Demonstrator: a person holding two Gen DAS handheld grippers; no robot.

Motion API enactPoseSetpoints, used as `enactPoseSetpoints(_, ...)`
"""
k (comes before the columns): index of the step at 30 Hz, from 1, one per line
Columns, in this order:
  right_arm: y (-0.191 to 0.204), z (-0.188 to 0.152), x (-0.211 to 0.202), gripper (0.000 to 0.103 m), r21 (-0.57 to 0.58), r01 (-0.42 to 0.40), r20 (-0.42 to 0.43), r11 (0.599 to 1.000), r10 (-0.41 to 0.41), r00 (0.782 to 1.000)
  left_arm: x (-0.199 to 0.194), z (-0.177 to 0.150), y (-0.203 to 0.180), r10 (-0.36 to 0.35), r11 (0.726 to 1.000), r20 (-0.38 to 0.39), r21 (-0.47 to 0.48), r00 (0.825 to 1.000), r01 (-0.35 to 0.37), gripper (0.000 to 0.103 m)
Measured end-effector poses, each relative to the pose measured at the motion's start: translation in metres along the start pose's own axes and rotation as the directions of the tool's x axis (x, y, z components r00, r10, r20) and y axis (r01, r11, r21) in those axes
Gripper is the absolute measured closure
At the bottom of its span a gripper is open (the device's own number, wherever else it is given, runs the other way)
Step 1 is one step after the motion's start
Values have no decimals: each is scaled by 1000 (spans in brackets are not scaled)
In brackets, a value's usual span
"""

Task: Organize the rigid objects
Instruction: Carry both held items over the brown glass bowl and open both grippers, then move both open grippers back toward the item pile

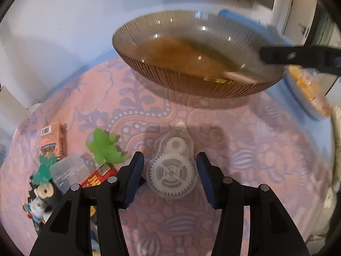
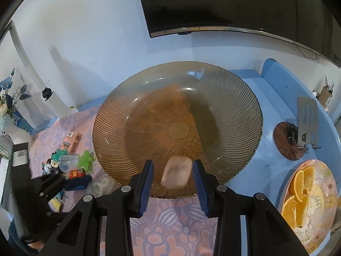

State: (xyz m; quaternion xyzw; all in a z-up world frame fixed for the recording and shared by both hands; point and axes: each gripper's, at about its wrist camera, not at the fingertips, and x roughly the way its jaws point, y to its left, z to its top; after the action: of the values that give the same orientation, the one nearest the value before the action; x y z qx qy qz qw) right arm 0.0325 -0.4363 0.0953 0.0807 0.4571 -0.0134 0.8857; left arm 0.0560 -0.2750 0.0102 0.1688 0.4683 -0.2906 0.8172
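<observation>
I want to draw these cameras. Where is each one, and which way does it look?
Left wrist view: on the left gripper, looking down at a clear plastic tape dispenser with grey gears, between its own black fingers.
Right wrist view: on the right gripper, looking down into a brown ribbed glass bowl; its own fingers show.
Both show the bowl and pink patterned cloth.

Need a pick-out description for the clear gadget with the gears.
Start at the big ribbed amber glass bowl. On the patterned pink cloth nearer the camera lies a clear pear-shaped correction-tape dispenser, apart from the toy pile. Only it shows white gear wheels inside.
</observation>
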Motion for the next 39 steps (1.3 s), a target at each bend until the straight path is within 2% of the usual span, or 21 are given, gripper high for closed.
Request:
enactPoseSetpoints(5, -7, -3, 1, 66, 15, -1, -12, 1000, 1, 1000, -4, -5, -2, -13, 1000, 30, -14, 999, 13, 58)
enactPoseSetpoints(8, -16, -8, -5, 66, 53, -40, 2, 998, 40, 999, -31, -11, 0, -48, 998, 98, -35, 994, 51, 58)
enactPoseSetpoints(10, -20, -13, -14, 66, 67, -56, 25, 996, 55, 998, -66, -15, 6, -111, 991, 186, -50, 976, 122, 58)
enactPoseSetpoints(12, -22, -16, -23, 66, 71, -69, 47, 995, 66, 997, -98, -8, 11, -201, 973, 283, -56, 938, 225, 58)
enactPoseSetpoints(13, -21, -17, -27, 66, 74, -76, 60, 994, 72, 996, -104, 0, 12, -242, 961, 303, -58, 922, 271, 58)
enactPoseSetpoints(14, -21, -17, -30, 66, 77, -81, 66, 994, 75, 995, -107, 8, 6, -263, 954, 309, -56, 914, 294, 58)
enactPoseSetpoints(15, -20, -17, -33, 66, 83, -88, 72, 993, 82, 994, -107, 20, 3, -264, 954, 311, -53, 913, 294, 58)
enactPoseSetpoints(17, -18, -19, -38, 66, 92, -94, 82, 991, 86, 993, -96, 43, -9, -203, 974, 280, -43, 938, 224, 58)
enactPoseSetpoints(20, -16, -25, -43, 66, 89, -76, 78, 993, 69, 994, -62, 66, -24, -176, 982, 137, -42, 975, 183, 58)
enactPoseSetpoints(24, -20, -31, -45, 66, 100, -67, 64, 993, 61, 996, -39, 79, -34, -143, 990, 35, 1, 989, 143, 57)
enactPoseSetpoints(25, -21, -32, -46, 66, 102, -64, 61, 993, 58, 996, -39, 80, -35, -140, 990, 33, 4, 990, 140, 57)
enactPoseSetpoints(27, -21, -35, -49, 66, 105, -61, 63, 993, 54, 997, -44, 77, -25, -163, 986, 56, -14, 985, 164, 49)
enactPoseSetpoints(28, -21, -36, -51, 66, 106, -60, 66, 993, 53, 996, -52, 73, -15, -184, 982, 78, -38, 980, 187, 46)
enactPoseSetpoints(30, -20, -40, -58, 66, 105, -49, 80, 993, 41, 996, -76, 62, 4, -237, 963, 145, -93, 961, 251, 31)
enactPoseSetpoints(32, -15, -43, -68, 58, 92, -36, 106, 995, 27, 994, -107, 45, 25, -252, 948, 256, -128, 933, 291, 23)
enactPoseSetpoints(34, -7, -48, -79, 46, 69, -42, 138, 997, 32, 990, -150, 14, 41, -189, 953, 388, -149, 902, 264, 16)
enactPoseSetpoints(35, 2, -50, -86, 45, 48, -55, 162, 997, 46, 986, -172, -3, 47, -138, 960, 446, -159, 884, 230, 10)
enactPoseSetpoints(36, 9, -52, -89, 43, 31, -64, 176, 997, 58, 983, -192, -22, 51, -79, 967, 489, -172, 868, 185, 3)
enactPoseSetpoints(38, 32, -57, -96, 39, -26, -92, 203, 995, 96, 975, -221, -52, 57, 28, 973, 543, -206, 839, 101, 1)
enactPoseSetpoints(39, 47, -61, -99, 35, -66, -111, 214, 992, 123, 969, -238, -75, 59, 102, 972, 566, -233, 818, 41, 1)
